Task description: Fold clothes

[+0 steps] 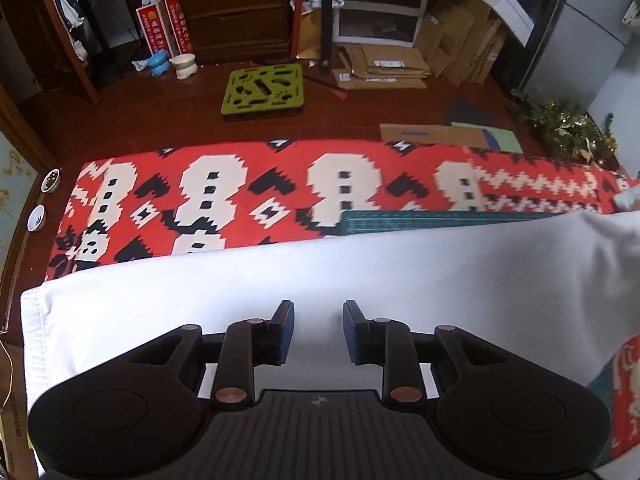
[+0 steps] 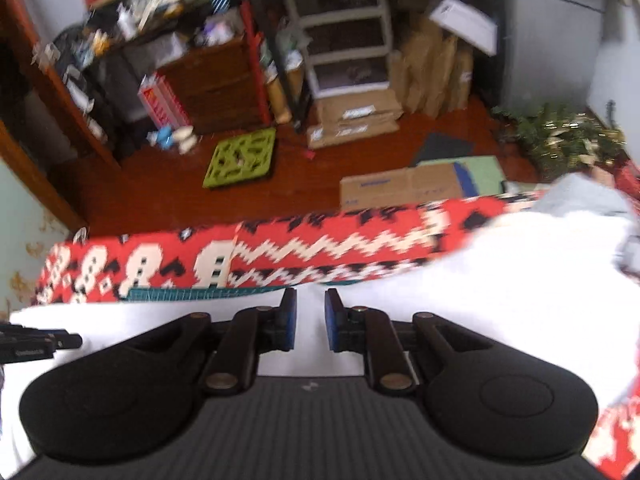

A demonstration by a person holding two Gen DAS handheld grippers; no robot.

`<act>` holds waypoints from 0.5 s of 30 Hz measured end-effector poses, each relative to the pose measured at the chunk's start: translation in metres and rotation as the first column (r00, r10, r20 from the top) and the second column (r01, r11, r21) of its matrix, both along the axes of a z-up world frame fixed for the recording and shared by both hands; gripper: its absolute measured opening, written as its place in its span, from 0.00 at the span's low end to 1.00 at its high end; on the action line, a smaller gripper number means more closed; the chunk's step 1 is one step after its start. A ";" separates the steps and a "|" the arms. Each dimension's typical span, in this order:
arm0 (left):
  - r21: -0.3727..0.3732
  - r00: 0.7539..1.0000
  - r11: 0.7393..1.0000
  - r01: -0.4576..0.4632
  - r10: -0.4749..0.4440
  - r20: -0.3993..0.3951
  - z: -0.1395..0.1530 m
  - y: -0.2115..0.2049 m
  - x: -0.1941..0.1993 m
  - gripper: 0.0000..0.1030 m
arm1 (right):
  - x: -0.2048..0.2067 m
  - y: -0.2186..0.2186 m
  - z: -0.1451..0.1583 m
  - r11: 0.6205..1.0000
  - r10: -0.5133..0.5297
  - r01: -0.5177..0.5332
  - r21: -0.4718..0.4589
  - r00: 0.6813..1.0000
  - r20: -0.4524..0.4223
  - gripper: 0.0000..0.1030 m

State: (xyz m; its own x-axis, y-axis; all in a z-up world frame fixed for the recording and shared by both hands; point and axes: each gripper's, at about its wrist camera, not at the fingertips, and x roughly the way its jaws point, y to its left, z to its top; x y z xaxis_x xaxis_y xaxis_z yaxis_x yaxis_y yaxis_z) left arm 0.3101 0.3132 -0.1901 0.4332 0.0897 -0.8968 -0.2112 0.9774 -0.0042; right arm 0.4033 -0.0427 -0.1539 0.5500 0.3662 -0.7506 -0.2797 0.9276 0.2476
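white garment [image 1: 280, 276] lay spread over red patterned blanket [image 1: 224, 196] and green cutting mat [image 1: 400, 220]. left gripper [image 1: 319, 330] hovered above cloth, jaws part open, nothing between. right gripper [image 2: 311, 320] likewise, gap narrower, empty. best to drop both onto one hem, pinch single layer, lift evenly.
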 end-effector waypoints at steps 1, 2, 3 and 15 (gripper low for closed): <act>-0.010 1.000 1.000 -0.002 0.002 0.005 0.004 -0.004 -0.001 0.27 | -0.003 -0.015 0.009 0.999 -0.034 0.034 -0.002 0.999 0.009 0.16; -0.021 1.000 1.000 -0.001 0.002 0.009 0.007 -0.009 -0.002 0.28 | -0.007 -0.031 0.018 0.998 -0.069 0.069 -0.004 0.997 0.019 0.16; -0.031 1.000 1.000 -0.001 0.002 0.011 0.010 -0.015 -0.003 0.28 | -0.009 -0.047 0.026 0.994 -0.107 0.107 -0.007 0.994 0.027 0.16; -0.094 0.999 0.995 -0.034 0.033 -0.012 0.009 -0.069 0.004 0.32 | 0.019 -0.257 -0.004 0.818 -0.557 0.571 0.066 0.816 -0.157 0.27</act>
